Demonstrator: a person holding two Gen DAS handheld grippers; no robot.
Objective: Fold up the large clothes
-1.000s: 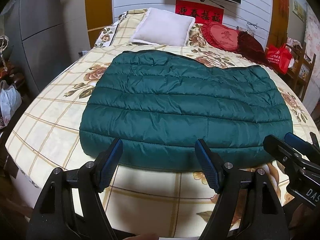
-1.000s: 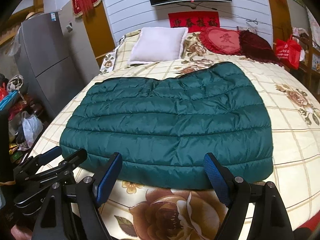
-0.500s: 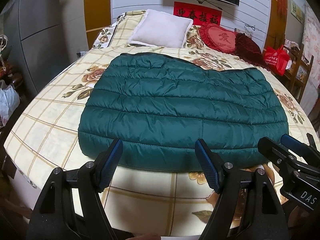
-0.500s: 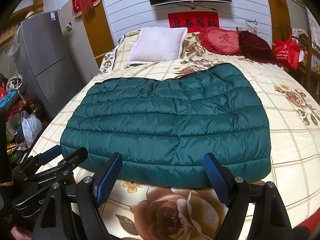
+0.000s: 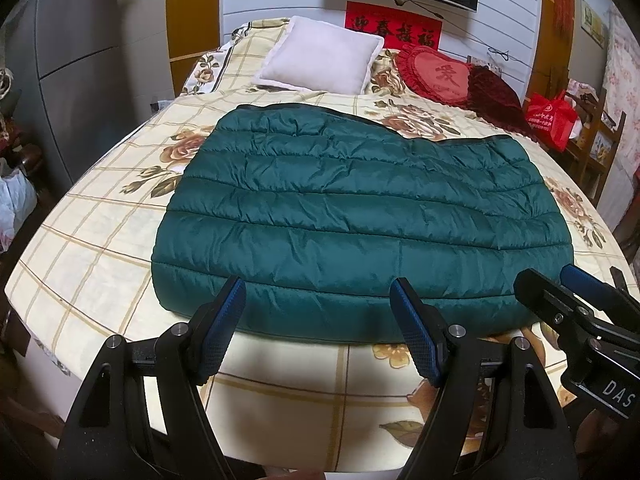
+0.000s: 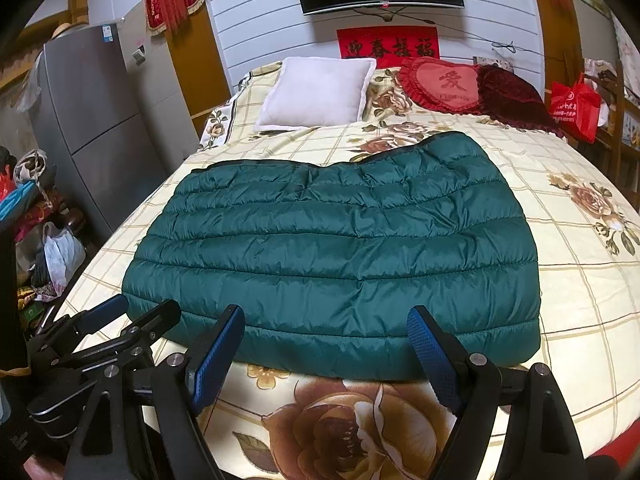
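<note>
A dark green quilted down jacket [image 5: 360, 216] lies folded flat in a wide block on the bed; it also shows in the right wrist view [image 6: 336, 248]. My left gripper [image 5: 318, 300] is open and empty, hovering just short of the jacket's near edge, toward its left half. My right gripper [image 6: 326, 328] is open and empty, also just short of the near edge. The right gripper shows at the right of the left wrist view [image 5: 576, 304]; the left gripper shows at the left of the right wrist view [image 6: 120, 320].
The bed [image 5: 100, 240] has a cream checked floral sheet. A white pillow [image 5: 320, 60], a red heart cushion [image 5: 436, 76] and a dark red cushion [image 6: 516, 96] lie at the head. A grey fridge [image 6: 100, 120] and bags [image 6: 60, 256] stand left; a red bag [image 6: 574, 106] right.
Both grippers have drawn back and risen slightly from the jacket. The jacket has not moved and both grippers stay open.
</note>
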